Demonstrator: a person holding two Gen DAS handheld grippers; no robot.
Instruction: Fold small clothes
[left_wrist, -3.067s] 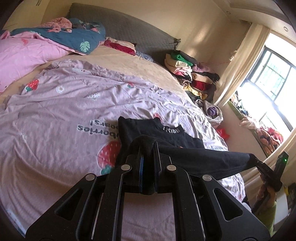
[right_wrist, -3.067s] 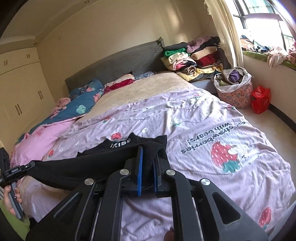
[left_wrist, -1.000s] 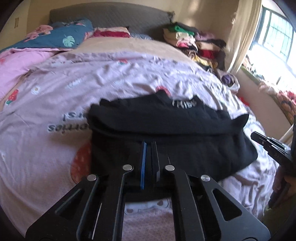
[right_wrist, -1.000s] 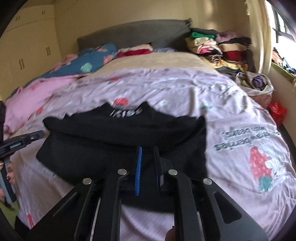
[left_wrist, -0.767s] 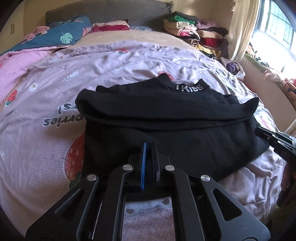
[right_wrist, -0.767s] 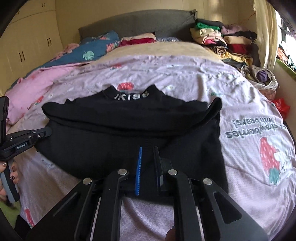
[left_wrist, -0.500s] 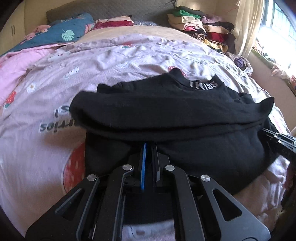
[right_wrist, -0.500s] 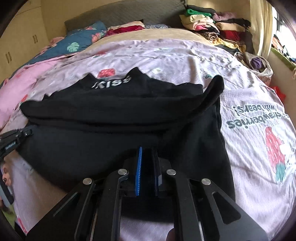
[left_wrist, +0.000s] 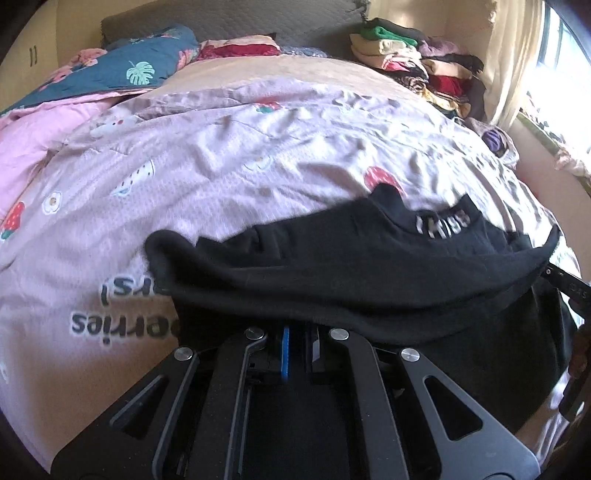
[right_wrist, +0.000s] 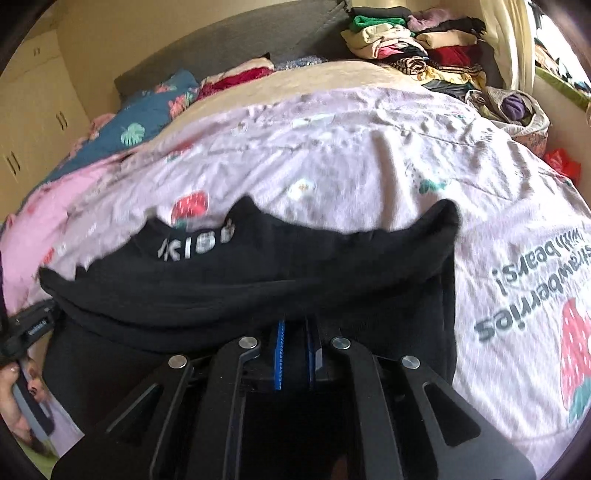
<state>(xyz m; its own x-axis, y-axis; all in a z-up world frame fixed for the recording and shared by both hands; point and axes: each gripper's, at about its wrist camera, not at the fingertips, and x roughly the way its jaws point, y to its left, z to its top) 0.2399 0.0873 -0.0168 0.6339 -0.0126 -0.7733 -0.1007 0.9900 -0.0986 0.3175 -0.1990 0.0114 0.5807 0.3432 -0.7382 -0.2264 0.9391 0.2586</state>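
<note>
Left gripper (left_wrist: 297, 338) clamping hem of black shirt (left_wrist: 369, 269) — jaws closed, tips hiding under fabric fold. Shirt lying on lilac strawberry-print duvet (left_wrist: 221, 162), white-lettered collar (left_wrist: 443, 223) facing far side. Right gripper (left_wrist: 567, 286) showing at right edge beside shirt's corner. Clothes pile (left_wrist: 413, 66) sitting near curtain — headboard (left_wrist: 240, 18) standing behind.

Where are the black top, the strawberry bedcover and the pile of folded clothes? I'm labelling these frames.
black top (left_wrist: 369, 266), left wrist view, on its folded-over upper layer.
strawberry bedcover (right_wrist: 369, 155), right wrist view, on a bare wrinkled stretch beyond the top.
pile of folded clothes (left_wrist: 406, 55), left wrist view, on the pile's upper garments.
</note>
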